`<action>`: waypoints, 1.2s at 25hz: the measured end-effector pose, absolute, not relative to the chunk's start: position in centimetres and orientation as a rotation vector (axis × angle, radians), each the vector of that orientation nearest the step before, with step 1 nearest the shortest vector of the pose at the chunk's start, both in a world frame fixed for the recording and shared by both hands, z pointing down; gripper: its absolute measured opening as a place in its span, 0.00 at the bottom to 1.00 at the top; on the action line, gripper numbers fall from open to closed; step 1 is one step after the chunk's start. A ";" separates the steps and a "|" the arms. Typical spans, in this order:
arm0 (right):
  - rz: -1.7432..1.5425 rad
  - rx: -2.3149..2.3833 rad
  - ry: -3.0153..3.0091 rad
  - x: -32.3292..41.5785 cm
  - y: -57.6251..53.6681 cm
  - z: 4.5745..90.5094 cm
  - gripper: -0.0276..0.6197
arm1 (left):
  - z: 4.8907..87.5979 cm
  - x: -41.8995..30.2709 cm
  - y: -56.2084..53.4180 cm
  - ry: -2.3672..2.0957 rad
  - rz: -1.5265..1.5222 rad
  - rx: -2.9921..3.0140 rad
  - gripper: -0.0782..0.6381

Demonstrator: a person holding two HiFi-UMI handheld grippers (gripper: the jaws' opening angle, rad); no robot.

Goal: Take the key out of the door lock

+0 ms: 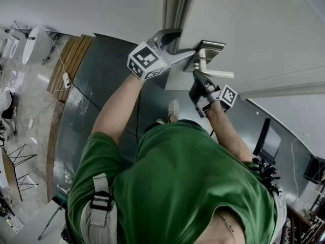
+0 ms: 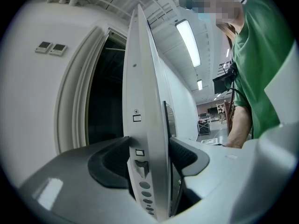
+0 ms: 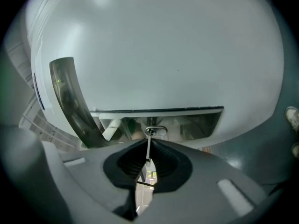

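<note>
Here, jaws of the left gripper [image 1: 176, 43] clamp the door [image 2: 145, 101] at its free edge, while only its own view shows the right gripper [image 3: 148, 160] with jaws pinching the key [image 3: 148, 148].

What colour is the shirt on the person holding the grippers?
Green: the shirt shows best in the head view.

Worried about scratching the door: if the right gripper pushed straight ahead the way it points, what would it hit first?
The right gripper, jaws shut on the key, would likely meet the shiny lock plate first; it looks close ahead.
</note>
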State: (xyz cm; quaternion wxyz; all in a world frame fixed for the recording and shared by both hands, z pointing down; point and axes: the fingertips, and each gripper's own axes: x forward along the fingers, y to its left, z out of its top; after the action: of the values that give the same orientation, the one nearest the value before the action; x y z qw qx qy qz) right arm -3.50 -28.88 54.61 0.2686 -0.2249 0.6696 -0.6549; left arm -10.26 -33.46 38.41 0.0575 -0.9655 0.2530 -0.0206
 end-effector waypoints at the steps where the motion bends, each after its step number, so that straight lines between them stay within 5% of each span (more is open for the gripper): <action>1: -1.770 -0.591 1.778 -3.5 -28.9 54.6 0.08 | 38.4 -10.2 -33.5 0.764 -0.064 -2.931 0.49; 30: -1.745 -0.693 1.836 -3.0 -27.0 54.2 0.08 | 38.4 -10.0 -33.5 0.744 -0.039 -2.952 0.49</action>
State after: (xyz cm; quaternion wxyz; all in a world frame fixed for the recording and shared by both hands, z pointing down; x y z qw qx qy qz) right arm -2.96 -26.99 54.24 0.2550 -0.2552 0.6759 -0.6427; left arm -9.98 -33.52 38.43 0.0488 -0.9685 0.2440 -0.0128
